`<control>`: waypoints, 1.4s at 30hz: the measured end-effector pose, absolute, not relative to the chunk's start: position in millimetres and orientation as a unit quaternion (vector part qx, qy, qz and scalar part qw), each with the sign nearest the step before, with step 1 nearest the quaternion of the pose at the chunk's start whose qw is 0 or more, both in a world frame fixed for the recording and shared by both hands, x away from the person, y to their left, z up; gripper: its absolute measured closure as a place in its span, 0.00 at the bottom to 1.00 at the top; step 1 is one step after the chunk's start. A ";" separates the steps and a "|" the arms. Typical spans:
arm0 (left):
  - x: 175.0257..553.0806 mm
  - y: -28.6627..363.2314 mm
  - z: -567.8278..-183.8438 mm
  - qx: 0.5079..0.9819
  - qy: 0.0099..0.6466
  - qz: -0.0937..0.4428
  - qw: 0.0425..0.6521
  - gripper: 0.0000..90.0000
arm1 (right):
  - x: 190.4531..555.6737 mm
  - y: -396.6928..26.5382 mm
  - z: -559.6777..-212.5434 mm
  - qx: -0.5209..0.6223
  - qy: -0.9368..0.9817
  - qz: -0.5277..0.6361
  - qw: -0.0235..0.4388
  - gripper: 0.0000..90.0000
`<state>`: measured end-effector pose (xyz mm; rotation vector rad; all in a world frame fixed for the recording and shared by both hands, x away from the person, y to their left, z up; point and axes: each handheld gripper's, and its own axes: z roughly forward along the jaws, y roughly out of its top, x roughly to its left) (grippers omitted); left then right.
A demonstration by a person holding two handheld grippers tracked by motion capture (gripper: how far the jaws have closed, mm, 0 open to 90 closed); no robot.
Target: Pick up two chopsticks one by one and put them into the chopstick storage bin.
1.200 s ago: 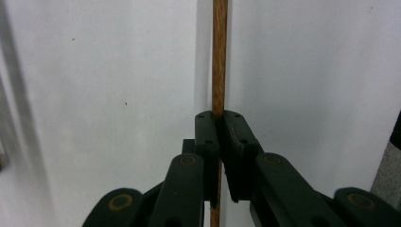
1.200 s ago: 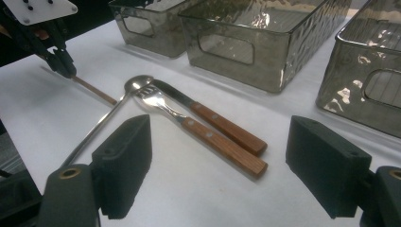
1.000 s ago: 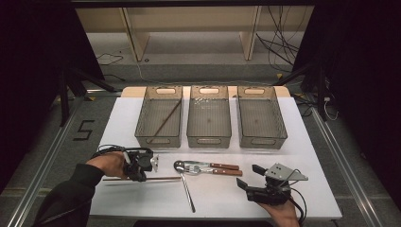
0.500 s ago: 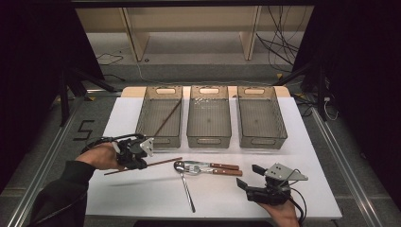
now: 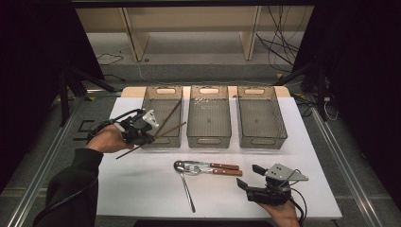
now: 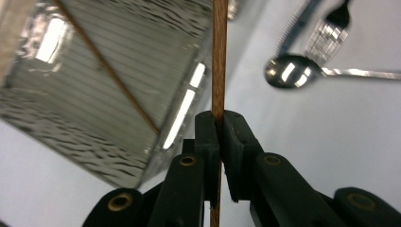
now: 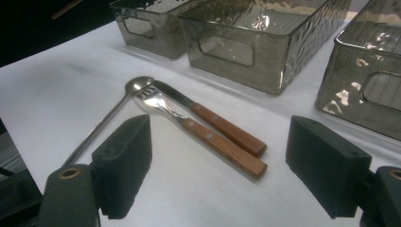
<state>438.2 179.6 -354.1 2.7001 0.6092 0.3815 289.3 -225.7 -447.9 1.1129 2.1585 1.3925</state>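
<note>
We've got the left gripper (image 5: 142, 128) fingers clamped on a chopstick (image 5: 166, 133), lifted beside the left bin (image 5: 163, 91) where its twin lies. Right gripper (image 5: 250, 179) waits, fingers apart, near that bin's cutlery neighbours.

Matt brown wooden chopstick (image 6: 219, 61); glossy metal spoon (image 6: 289, 72); rippled translucent plastic bin (image 6: 101, 90)

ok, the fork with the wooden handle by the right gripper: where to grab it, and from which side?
Probably by the wooden handle of the fork, near its free end. It lies flat beside the knife, their handles close together, so a sideways pinch looks cramped. The right gripper already stands open just beyond the handle ends; coming in from there and from above, with the fingers closing on the handle end, seems safest.
</note>
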 end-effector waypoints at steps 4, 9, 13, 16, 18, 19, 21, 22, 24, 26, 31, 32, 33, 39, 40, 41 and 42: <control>449.4 177.6 -343.4 0.938 0.247 0.151 0.191 0.94 | 289.6 -226.1 -447.7 0.392 0.759 0.491 0.170 0.27; 463.2 172.6 -333.7 0.925 0.273 0.167 0.202 0.94 | 289.4 -225.8 -447.4 0.392 0.759 0.492 0.171 0.27; 472.4 170.2 -326.5 0.917 0.283 0.168 0.225 0.94 | 289.4 -226.8 -447.0 0.391 0.758 0.493 0.171 0.27; 479.3 167.4 -324.0 0.912 0.292 0.172 0.232 0.94 | 289.4 -227.2 -447.0 0.391 0.758 0.494 0.171 0.27; 483.7 165.6 -322.1 0.910 0.295 0.174 0.234 0.94 | 289.3 -227.2 -446.7 0.391 0.757 0.495 0.171 0.27; 485.4 164.3 -321.0 0.909 0.296 0.177 0.236 0.94 | 289.2 -227.1 -446.6 0.391 0.757 0.495 0.171 0.27; 488.8 161.7 -318.2 0.905 0.300 0.185 0.238 0.94 | 289.2 -227.1 -446.6 0.391 0.757 0.495 0.171 0.27; 490.5 160.2 -317.0 0.903 0.302 0.187 0.241 0.94 | 289.2 -227.0 -446.6 0.391 0.757 0.495 0.170 0.27; 494.3 157.7 -315.1 0.898 0.308 0.195 0.247 0.94 | 289.3 -227.0 -446.6 0.391 0.757 0.495 0.170 0.27; 499.1 156.7 -313.7 0.891 0.317 0.200 0.256 0.94 | 289.2 -227.1 -446.5 0.390 0.757 0.496 0.170 0.27; 510.0 156.1 -313.4 0.878 0.333 0.206 0.274 0.94 | 289.1 -227.3 -446.7 0.390 0.757 0.496 0.168 0.27; 511.3 155.9 -313.5 0.876 0.336 0.208 0.275 0.94 | 289.1 -227.4 -446.7 0.391 0.757 0.496 0.168 0.27; 512.5 155.7 -313.6 0.874 0.339 0.212 0.276 0.94 | 289.1 -227.5 -446.7 0.391 0.757 0.496 0.167 0.27; 520.1 157.6 -320.5 0.859 0.360 0.217 0.290 0.94 | 288.8 -227.7 -446.4 0.390 0.757 0.497 0.168 0.27; 520.8 158.0 -322.1 0.857 0.364 0.217 0.292 0.94 | 288.8 -227.7 -446.3 0.389 0.757 0.497 0.169 0.27; 521.1 158.4 -323.6 0.855 0.366 0.220 0.293 0.94 | 288.8 -227.6 -446.3 0.389 0.757 0.497 0.169 0.27; 521.6 159.6 -324.4 0.855 0.367 0.219 0.293 0.94 | 288.8 -227.5 -446.3 0.389 0.757 0.496 0.169 0.27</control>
